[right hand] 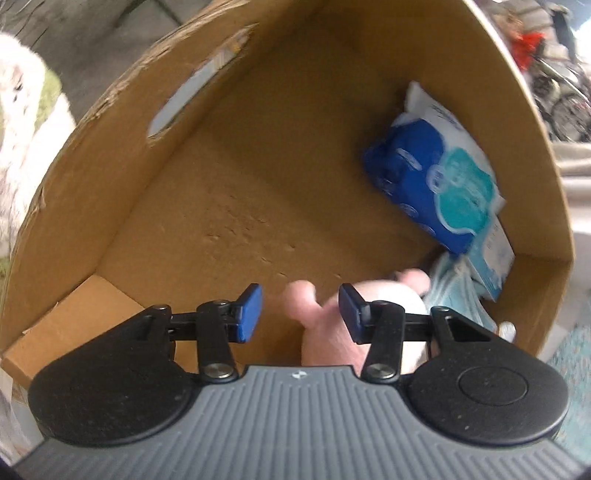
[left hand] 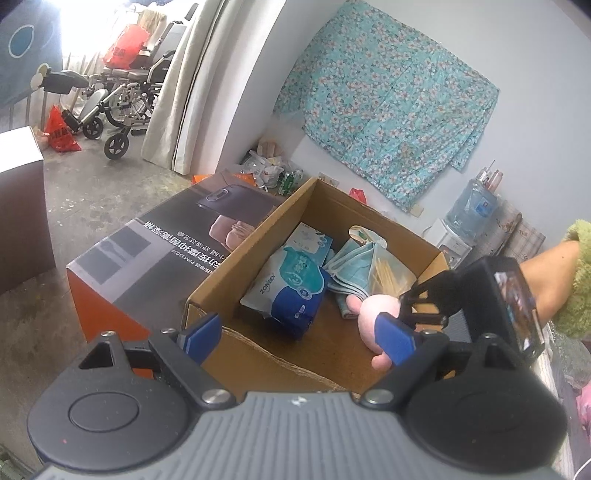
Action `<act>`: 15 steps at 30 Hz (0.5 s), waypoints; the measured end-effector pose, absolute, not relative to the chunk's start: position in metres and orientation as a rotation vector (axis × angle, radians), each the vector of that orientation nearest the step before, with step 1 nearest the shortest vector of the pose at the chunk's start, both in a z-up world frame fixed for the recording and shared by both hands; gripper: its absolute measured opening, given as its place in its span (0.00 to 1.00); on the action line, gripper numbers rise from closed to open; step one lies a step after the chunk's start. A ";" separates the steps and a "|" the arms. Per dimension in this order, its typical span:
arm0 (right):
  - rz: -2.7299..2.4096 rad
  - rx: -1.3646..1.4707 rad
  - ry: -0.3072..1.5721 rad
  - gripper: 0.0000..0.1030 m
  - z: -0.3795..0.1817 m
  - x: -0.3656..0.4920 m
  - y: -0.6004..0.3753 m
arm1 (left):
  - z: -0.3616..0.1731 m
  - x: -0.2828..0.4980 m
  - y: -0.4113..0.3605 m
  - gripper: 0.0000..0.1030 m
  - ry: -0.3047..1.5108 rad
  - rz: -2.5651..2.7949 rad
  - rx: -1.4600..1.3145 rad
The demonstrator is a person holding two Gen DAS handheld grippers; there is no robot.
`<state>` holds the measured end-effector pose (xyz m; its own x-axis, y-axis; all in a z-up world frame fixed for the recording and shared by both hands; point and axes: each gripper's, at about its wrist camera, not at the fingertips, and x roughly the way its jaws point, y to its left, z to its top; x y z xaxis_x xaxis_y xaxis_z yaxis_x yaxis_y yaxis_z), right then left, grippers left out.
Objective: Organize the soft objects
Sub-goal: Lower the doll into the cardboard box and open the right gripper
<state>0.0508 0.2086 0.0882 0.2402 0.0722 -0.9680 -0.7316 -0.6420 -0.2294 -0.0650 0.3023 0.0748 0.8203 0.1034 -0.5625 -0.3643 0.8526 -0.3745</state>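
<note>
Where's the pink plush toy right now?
The pink plush toy lies on the floor of the cardboard box, at its near right in the left wrist view, beside the folded blue cloth and under the right gripper.

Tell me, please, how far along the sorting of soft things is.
Done: the wet-wipes pack and folded blue cloths lie in the cardboard box. In hand: the pink plush toy rests on the box floor under the right gripper, whose pads do not press it; the left gripper hovers open, empty. Left: nothing more to pack is clearly visible.

Daylight glare from window (left hand: 85,33) upper left, fisheye-bent edges, right view motion-blurred
</note>
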 end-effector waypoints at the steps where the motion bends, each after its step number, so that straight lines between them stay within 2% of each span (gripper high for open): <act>1: 1.482 -1.838 0.611 0.44 0.085 0.049 0.210 | 0.075 -0.065 0.302 0.88 0.557 0.260 -0.493; 5: 1.472 -1.941 0.601 0.43 0.068 0.046 0.215 | 0.070 -0.063 0.307 0.88 0.559 0.264 -0.514; 7: 1.460 -1.981 0.599 0.33 0.062 0.045 0.217 | 0.066 -0.062 0.309 0.88 0.564 0.263 -0.529; 8: 1.449 -2.001 0.605 0.24 0.059 0.045 0.217 | 0.065 -0.062 0.309 0.88 0.565 0.264 -0.533; 9: 1.438 -2.014 0.608 0.22 0.058 0.046 0.217 | 0.064 -0.062 0.310 0.88 0.567 0.265 -0.535; 15: 1.422 -1.895 0.550 0.17 0.070 0.047 0.211 | 0.063 -0.063 0.315 0.88 0.565 0.268 -0.543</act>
<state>0.0467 0.2106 0.0704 0.3091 0.0709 -0.9484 -0.6905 -0.6690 -0.2751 -0.0630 0.3146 0.0626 0.8152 0.0938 -0.5715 -0.3834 0.8269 -0.4113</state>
